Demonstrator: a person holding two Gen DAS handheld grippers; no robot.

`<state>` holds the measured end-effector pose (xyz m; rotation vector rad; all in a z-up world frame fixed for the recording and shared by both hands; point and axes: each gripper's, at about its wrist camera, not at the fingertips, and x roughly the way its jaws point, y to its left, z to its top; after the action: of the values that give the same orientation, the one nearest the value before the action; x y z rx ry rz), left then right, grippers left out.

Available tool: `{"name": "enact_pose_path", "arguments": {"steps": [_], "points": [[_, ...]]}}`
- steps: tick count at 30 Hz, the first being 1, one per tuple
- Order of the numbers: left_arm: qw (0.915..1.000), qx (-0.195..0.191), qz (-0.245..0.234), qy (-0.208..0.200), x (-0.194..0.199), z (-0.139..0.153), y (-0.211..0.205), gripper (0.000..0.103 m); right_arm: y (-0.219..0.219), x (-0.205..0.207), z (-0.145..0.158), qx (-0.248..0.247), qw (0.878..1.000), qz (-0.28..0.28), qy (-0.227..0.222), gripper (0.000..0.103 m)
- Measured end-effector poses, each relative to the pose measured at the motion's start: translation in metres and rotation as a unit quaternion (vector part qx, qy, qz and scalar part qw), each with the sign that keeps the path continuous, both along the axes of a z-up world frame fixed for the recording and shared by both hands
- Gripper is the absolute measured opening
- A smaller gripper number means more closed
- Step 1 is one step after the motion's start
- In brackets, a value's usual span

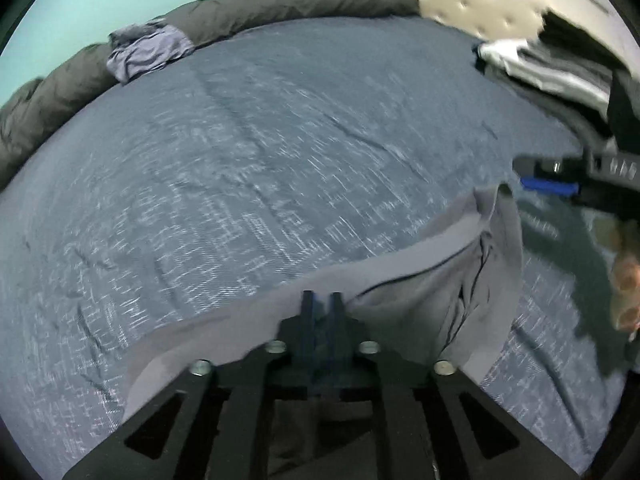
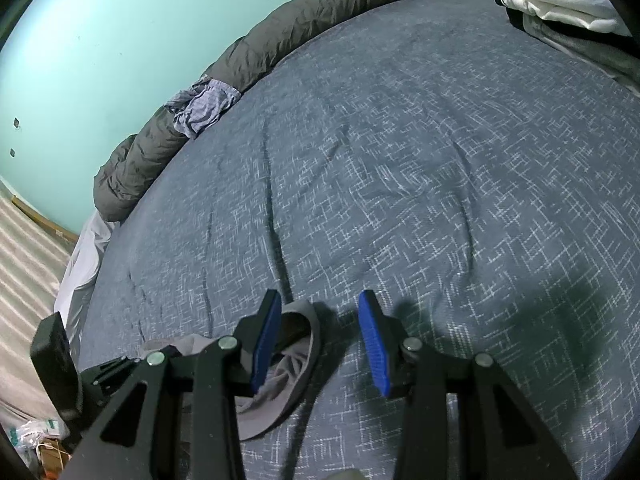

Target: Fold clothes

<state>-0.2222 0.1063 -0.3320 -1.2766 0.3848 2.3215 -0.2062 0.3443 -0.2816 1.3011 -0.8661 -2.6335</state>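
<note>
Fabric fills the space ahead of our left gripper (image 1: 322, 300): its two fingers are pressed together on the near edge of the grey garment (image 1: 420, 280), which drapes from that pinch and trails to the right across the blue patterned bedspread (image 1: 260, 152). Our right gripper (image 2: 320, 336) hangs just above the bedspread with its blue pads (image 2: 374, 344) spread wide apart, holding nothing. From its own camera, a bunched end of the grey garment lies directly under and just inside its left finger, while the right finger stands over bare bedspread. A crumpled lilac cloth (image 1: 150, 50) rests well away against the dark rolled duvet (image 1: 280, 4), and folded clothes (image 2: 560, 4) sit at the far right.
</note>
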Motion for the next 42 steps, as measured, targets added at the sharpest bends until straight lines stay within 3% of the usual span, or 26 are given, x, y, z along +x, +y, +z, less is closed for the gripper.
{"name": "enact_pose_path", "arguments": {"steps": [10, 11, 13, 16, 24, 31, 34, 39, 42], "points": [[0.9999, -0.010, 0.000, 0.003, -0.008, -0.010, 0.018, 0.030, 0.003, 0.002, -0.004, -0.006, 1.000, -0.004, -0.001, 0.040], [0.9999, -0.010, 0.004, 0.006, -0.010, -0.011, 0.019, 0.028, 0.004, 0.002, -0.004, -0.007, 1.000, -0.004, -0.002, 0.040], [0.9999, -0.004, 0.012, 0.008, -0.010, -0.009, 0.019, 0.009, 0.004, 0.002, -0.003, -0.008, 1.000, -0.005, -0.001, 0.040], [0.9993, 0.011, 0.029, 0.022, -0.009, 0.001, 0.011, 0.002, 0.004, 0.001, -0.001, -0.008, 1.000, -0.003, 0.002, 0.040], [0.9848, 0.050, 0.137, 0.094, -0.008, 0.055, -0.068, 0.002, -0.023, 0.006, 0.003, -0.022, 0.999, 0.040, 0.002, 0.040], [0.9717, 0.060, 0.205, 0.099, 0.017, 0.065, -0.130, 0.002, -0.090, 0.022, 0.004, -0.022, 0.989, 0.148, -0.017, 0.050], [0.9683, 0.062, 0.221, 0.098, 0.023, 0.064, -0.149, 0.002, -0.119, 0.029, -0.001, 0.021, 0.983, 0.181, -0.035, 0.052], [0.9635, 0.072, 0.237, 0.101, 0.028, 0.065, -0.171, 0.002, -0.132, 0.032, -0.020, 0.040, 0.983, 0.165, -0.065, 0.052], [0.9630, 0.073, 0.238, 0.104, 0.033, 0.068, -0.178, 0.002, -0.134, 0.031, -0.020, 0.037, 0.986, 0.156, -0.052, 0.052]]}}
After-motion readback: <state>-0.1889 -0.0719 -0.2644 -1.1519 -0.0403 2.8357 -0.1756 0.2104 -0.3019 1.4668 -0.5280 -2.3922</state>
